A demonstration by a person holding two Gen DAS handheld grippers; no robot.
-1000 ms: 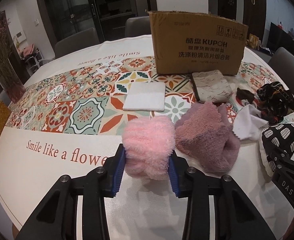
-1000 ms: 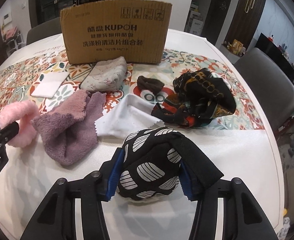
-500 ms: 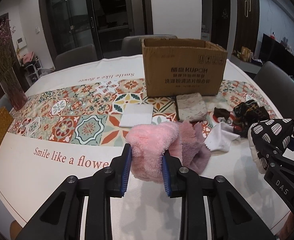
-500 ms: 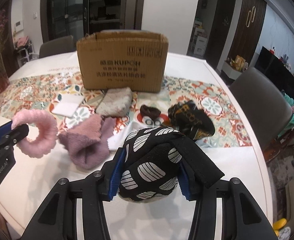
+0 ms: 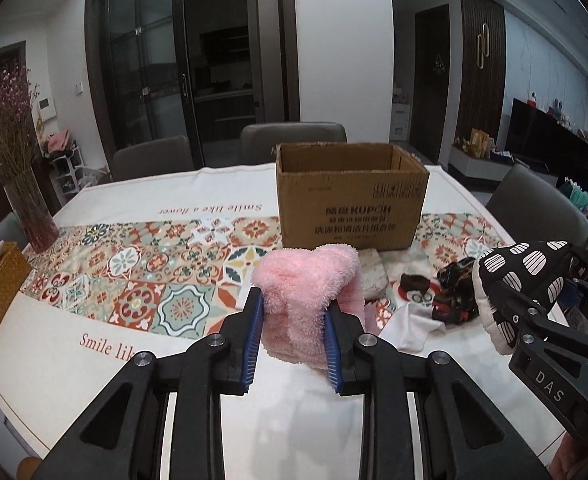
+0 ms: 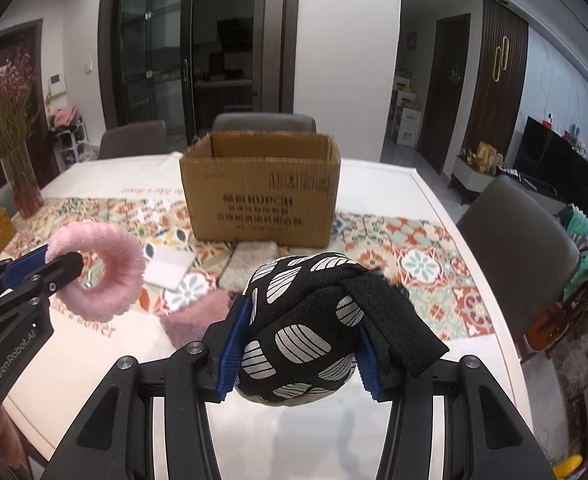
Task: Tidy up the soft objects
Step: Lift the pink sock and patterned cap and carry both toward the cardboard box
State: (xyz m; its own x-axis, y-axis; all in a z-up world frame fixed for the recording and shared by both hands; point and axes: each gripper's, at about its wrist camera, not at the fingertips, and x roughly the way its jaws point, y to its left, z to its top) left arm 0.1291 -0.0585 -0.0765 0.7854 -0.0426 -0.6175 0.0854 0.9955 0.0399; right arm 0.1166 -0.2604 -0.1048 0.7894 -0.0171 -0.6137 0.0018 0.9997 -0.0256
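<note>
Now the left gripper (image 5: 292,334) clenches a pink fluffy ring (image 5: 310,304) and the right gripper (image 6: 298,354) grasps a black patterned pouch (image 6: 306,332), both lifted clear and seemingly bound for the open cardboard box (image 6: 261,204).

Black skeletal left gripper (image 5: 291,342), silver screws, blue ribbed pads (image 5: 252,344); right gripper (image 6: 300,344) identical, "DAS" lettering.

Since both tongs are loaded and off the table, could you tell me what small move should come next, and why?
Probably carry both forward over the open cardboard box. The left tongs are shut on the fluffy pink ring, the right tongs on the black patterned pouch. Both items are clear of the table, and the box stands straight ahead, open at the top.
</note>
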